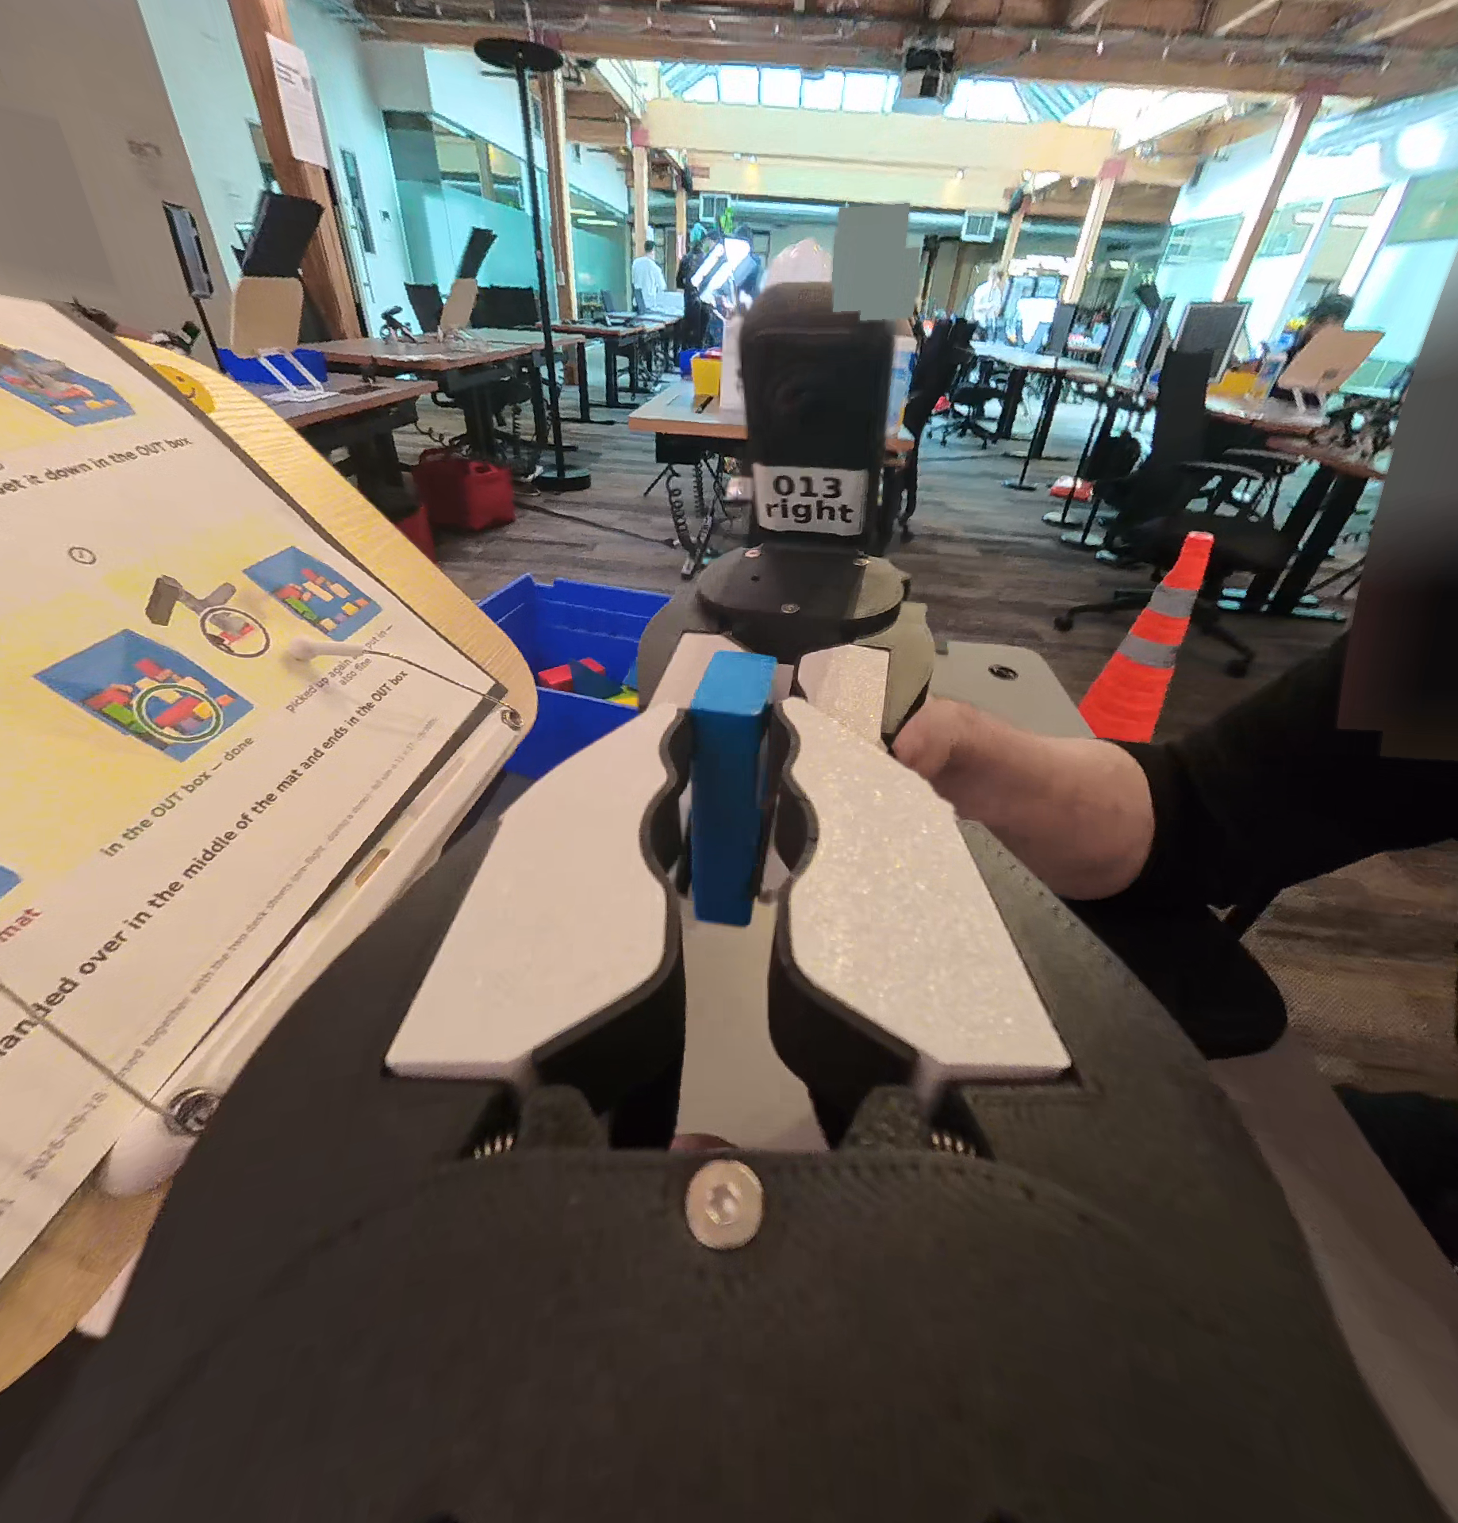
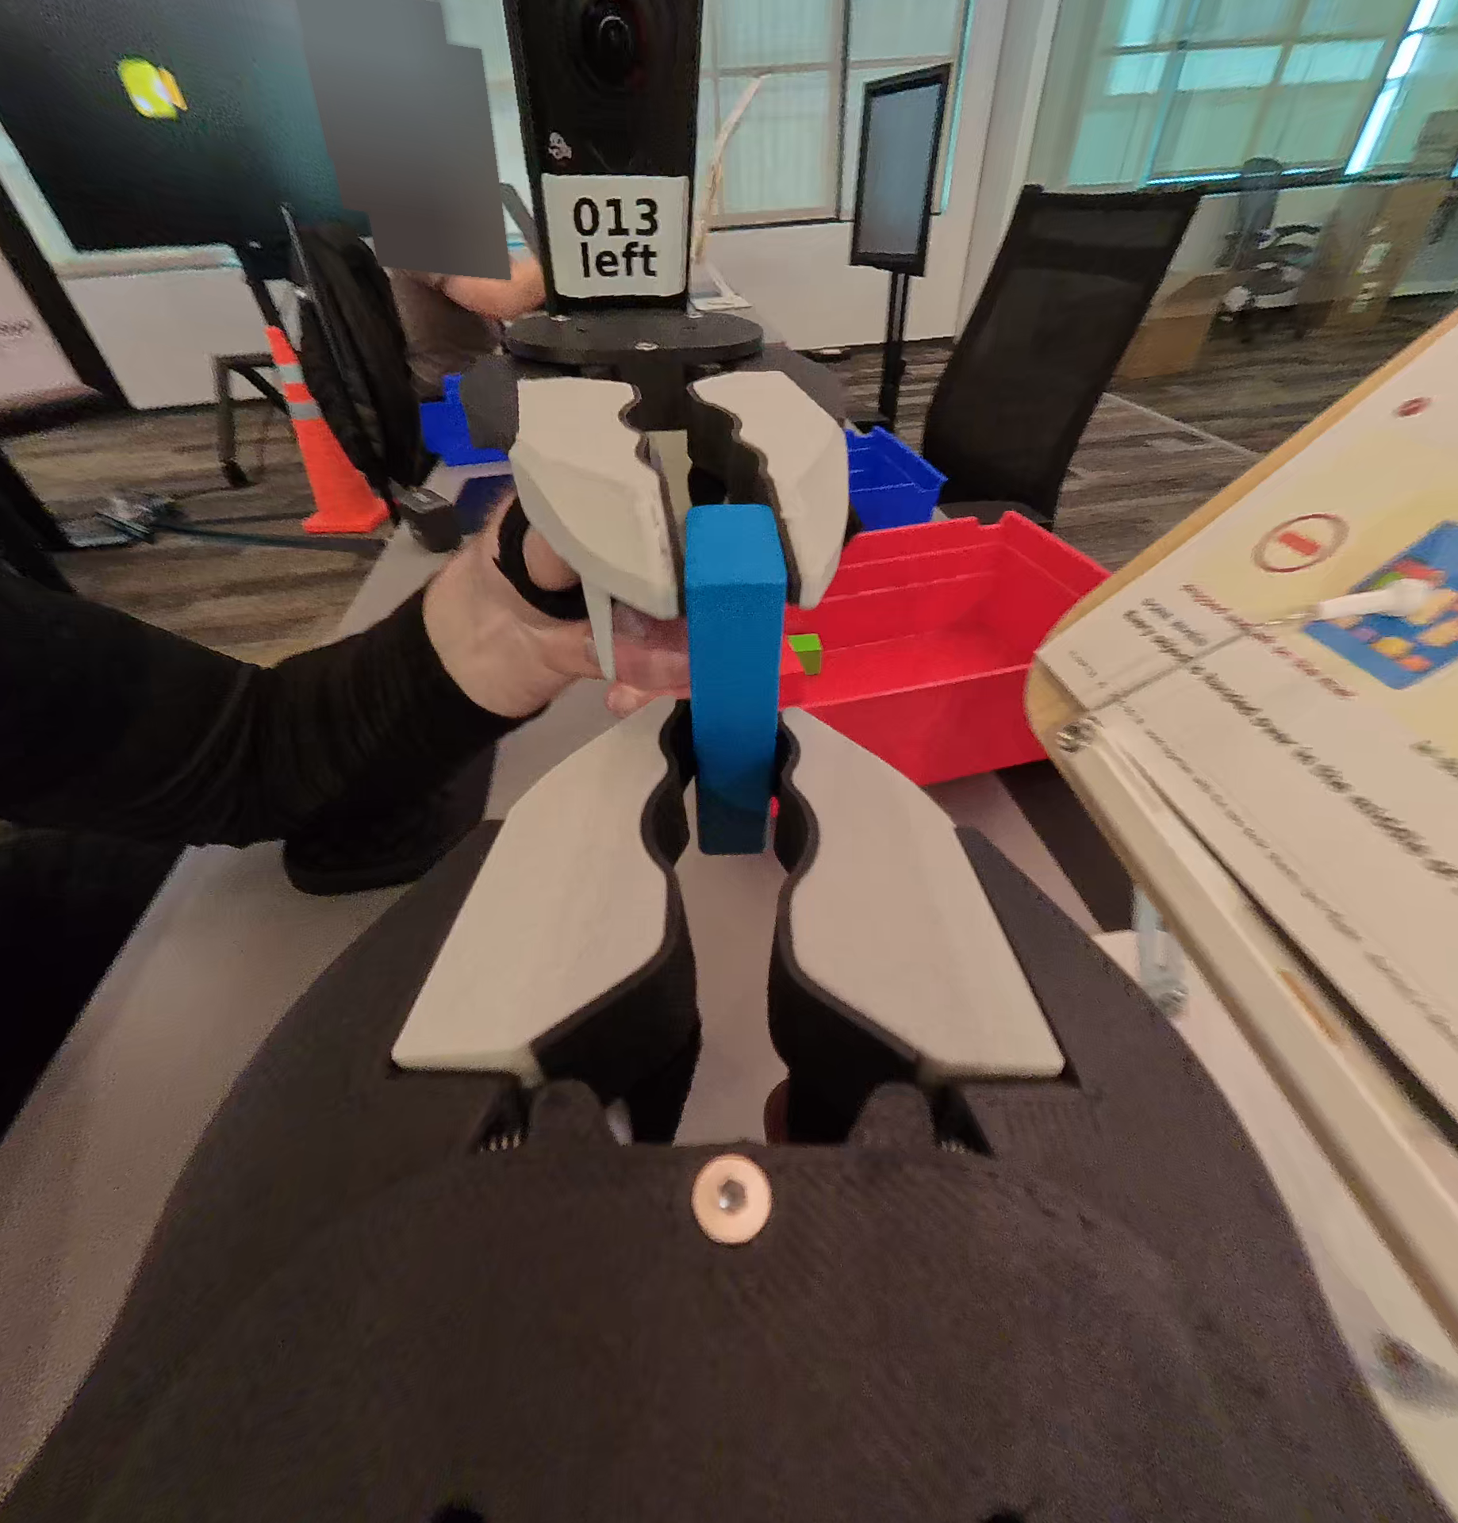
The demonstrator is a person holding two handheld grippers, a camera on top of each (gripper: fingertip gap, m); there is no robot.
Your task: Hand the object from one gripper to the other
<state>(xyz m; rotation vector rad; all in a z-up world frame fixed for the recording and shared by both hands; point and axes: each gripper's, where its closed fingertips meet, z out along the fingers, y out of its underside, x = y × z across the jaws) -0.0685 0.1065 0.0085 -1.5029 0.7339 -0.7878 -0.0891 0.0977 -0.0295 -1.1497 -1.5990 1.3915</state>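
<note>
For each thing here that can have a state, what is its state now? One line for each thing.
Blue block: upright, in the air, gripped at both ends.
Left gripper: fingers closed on the block.
Right gripper: fingers closed on the block's lower end.
Red bin: open, one green block inside.
Blue bin: open, holds coloured blocks.

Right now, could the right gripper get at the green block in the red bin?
Probably not yet: the right gripper is shut on the blue block, which the left gripper also clamps, in front of the green block.
</note>
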